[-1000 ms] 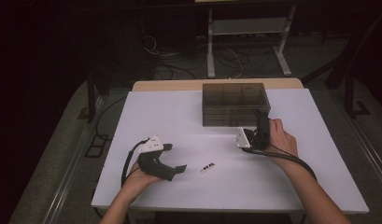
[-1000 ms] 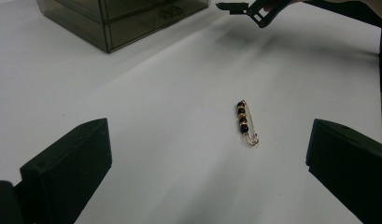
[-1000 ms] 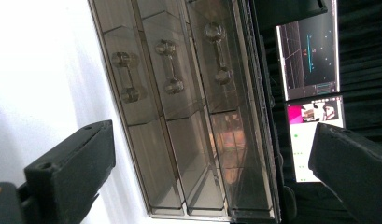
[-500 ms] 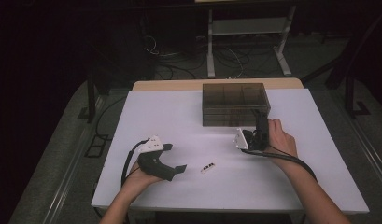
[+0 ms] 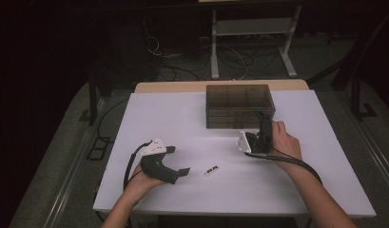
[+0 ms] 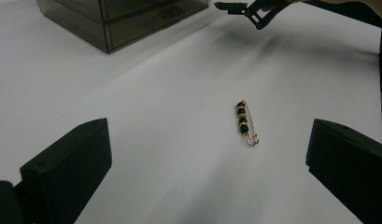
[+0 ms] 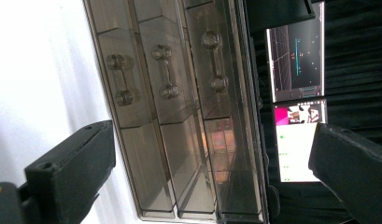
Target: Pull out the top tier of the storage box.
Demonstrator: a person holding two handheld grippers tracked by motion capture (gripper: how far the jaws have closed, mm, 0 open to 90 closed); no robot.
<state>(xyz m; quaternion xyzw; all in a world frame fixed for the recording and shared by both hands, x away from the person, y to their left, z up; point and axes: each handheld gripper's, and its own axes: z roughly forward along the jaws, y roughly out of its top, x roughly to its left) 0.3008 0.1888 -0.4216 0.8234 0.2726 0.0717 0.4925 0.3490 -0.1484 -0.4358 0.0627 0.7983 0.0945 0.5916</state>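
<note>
A small gold pin with black beads lies on the white table, near the middle of its front half. My left gripper rests on the table just left of the pin, and in the left gripper view the pin lies between and beyond my open jaws. A smoky clear drawer box stands at the back centre. My right gripper is turned on its side, open, pointing at the box's front. In the right gripper view, three drawers with handles face my open jaws.
The right gripper shows at the top of the left gripper view, beside the box. A lit monitor stands behind the box. Cables and a metal stand lie on the floor beyond the table.
</note>
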